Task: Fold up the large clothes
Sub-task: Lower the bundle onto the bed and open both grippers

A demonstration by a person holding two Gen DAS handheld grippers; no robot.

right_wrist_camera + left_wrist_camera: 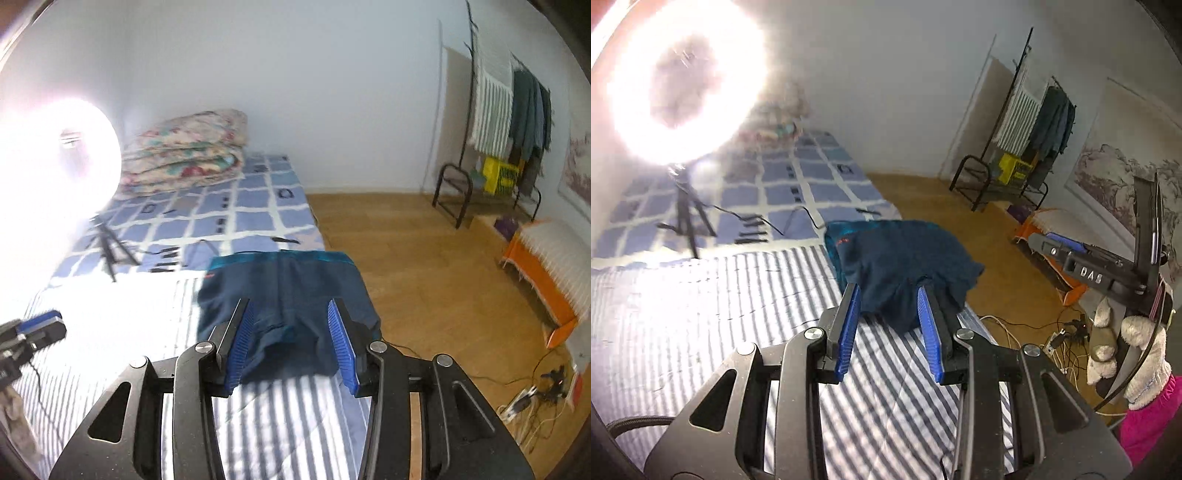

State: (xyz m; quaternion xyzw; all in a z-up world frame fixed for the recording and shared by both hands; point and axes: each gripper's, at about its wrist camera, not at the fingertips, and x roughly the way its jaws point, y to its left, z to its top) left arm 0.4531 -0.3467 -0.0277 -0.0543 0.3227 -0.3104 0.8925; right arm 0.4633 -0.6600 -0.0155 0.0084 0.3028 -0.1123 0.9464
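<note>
A dark navy garment (905, 266) with a teal band lies folded on the striped sheet (701, 314) near the bed's right edge; it also shows in the right wrist view (288, 291). My left gripper (888, 295) is open and empty, its blue pads just in front of the garment's near edge. My right gripper (290, 314) is open and empty, its pads either side of the garment's near edge. The right gripper also shows at the right of the left wrist view (1049, 245), and the left gripper at the left of the right wrist view (40, 325).
A bright ring light on a tripod (687, 221) stands on the bed and glares. A folded floral quilt (184, 151) lies at the bed's head. A clothes rack (517, 122), an orange bench (543, 266) and floor cables (535, 395) are to the right.
</note>
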